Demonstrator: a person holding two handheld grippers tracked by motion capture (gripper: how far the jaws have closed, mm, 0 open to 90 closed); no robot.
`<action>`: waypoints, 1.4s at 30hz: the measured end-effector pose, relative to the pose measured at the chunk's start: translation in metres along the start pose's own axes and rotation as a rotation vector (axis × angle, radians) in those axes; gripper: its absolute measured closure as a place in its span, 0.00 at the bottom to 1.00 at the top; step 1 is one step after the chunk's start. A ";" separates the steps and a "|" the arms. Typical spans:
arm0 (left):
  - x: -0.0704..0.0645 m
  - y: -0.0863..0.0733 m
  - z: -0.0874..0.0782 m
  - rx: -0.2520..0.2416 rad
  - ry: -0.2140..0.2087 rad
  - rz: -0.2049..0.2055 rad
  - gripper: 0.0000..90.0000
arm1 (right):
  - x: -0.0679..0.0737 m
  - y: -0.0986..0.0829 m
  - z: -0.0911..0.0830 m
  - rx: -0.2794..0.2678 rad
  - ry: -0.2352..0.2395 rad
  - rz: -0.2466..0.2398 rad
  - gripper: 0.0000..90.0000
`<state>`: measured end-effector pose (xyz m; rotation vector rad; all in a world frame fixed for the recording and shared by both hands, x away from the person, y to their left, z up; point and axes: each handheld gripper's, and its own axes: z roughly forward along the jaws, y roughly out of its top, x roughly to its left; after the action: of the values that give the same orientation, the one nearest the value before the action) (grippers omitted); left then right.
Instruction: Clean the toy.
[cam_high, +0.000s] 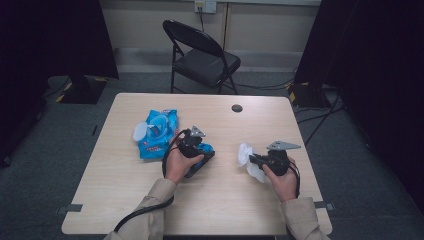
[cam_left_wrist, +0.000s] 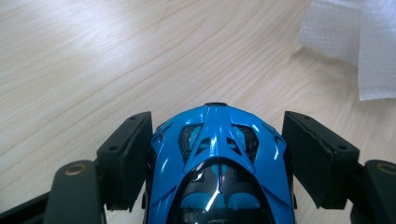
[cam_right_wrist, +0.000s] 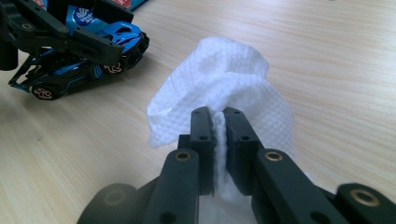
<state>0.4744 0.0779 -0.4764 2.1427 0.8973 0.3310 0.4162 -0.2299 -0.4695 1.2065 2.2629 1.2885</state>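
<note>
Pale wood table (cam_high: 215, 200) is carrying everything; my left gripper (cam_left_wrist: 215, 158) is straddling the car (cam_left_wrist: 217, 163) (jaws apart); my right gripper (cam_right_wrist: 215, 140) is pinching the wipe (cam_right_wrist: 224, 79).

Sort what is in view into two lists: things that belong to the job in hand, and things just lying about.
In the job:
blue toy car, between the left gripper's jaws
white wipe, pinched by the right gripper
blue wipe pack, lid open, likely the wipe's source

Lying about:
folding chair beyond the table
cables on the floor
</note>
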 end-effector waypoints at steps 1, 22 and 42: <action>-0.001 0.000 0.001 0.009 -0.005 -0.006 0.29 | 0.000 0.000 0.000 0.002 -0.003 -0.004 0.93; 0.000 0.002 0.007 0.064 0.020 -0.010 0.28 | -0.004 0.003 0.007 0.002 -0.056 -0.003 0.91; 0.011 -0.004 -0.009 0.052 -0.006 -0.034 0.24 | -0.006 0.010 0.019 0.012 -0.070 0.009 0.88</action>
<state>0.4763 0.0926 -0.4739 2.1725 0.9480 0.2871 0.4359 -0.2210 -0.4729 1.2478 2.2215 1.2180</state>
